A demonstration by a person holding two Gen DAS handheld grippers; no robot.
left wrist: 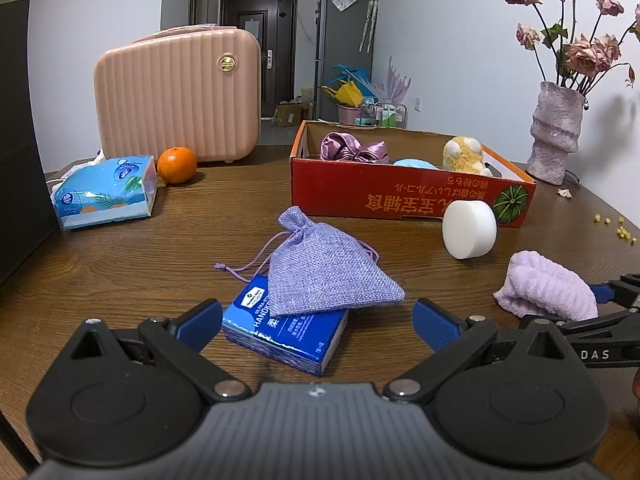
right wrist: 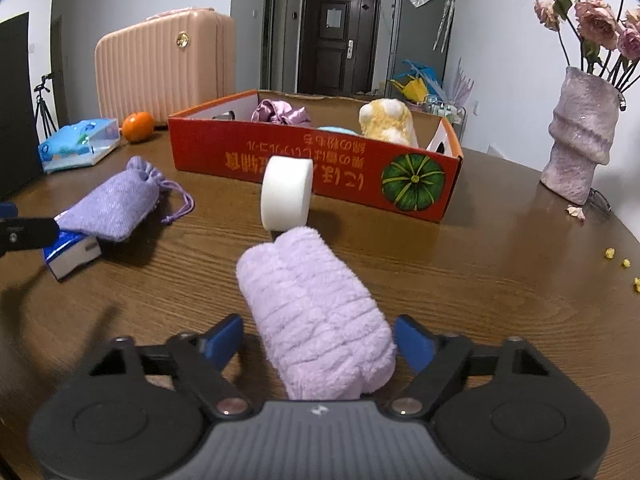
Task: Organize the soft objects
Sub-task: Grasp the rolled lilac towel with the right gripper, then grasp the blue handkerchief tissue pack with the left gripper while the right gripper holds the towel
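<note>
Wood-grain table carries everything we work with, and at its twelve o'clock side stands the red cardboard box, already holding a satin purple piece, a yellow plush and a pale blue item barely showing above the rim. A pink hard case sits behind at eleven o'clock, with a tissue pack and an orange near it; a vase of dried roses stands at two o'clock.

Still loose on the table are the rolled lilac towel, the lilac drawstring pouch lying over a blue handkerchief packet, and a white foam round leaning just before the box.

Our right gripper straddles the towel's near end; its blue pads stand just beside the fabric on either side, and we see no squeeze yet, so we call the jaws apart. Our left gripper hovers with jaws wide, the packet and pouch between and ahead of them, touching neither.

We judge the step in hand to be grasping the towel. Next the right jaws need to close firmly on the roll, then lift it to twelve o'clock, clearing the foam round and the box wall before release.
</note>
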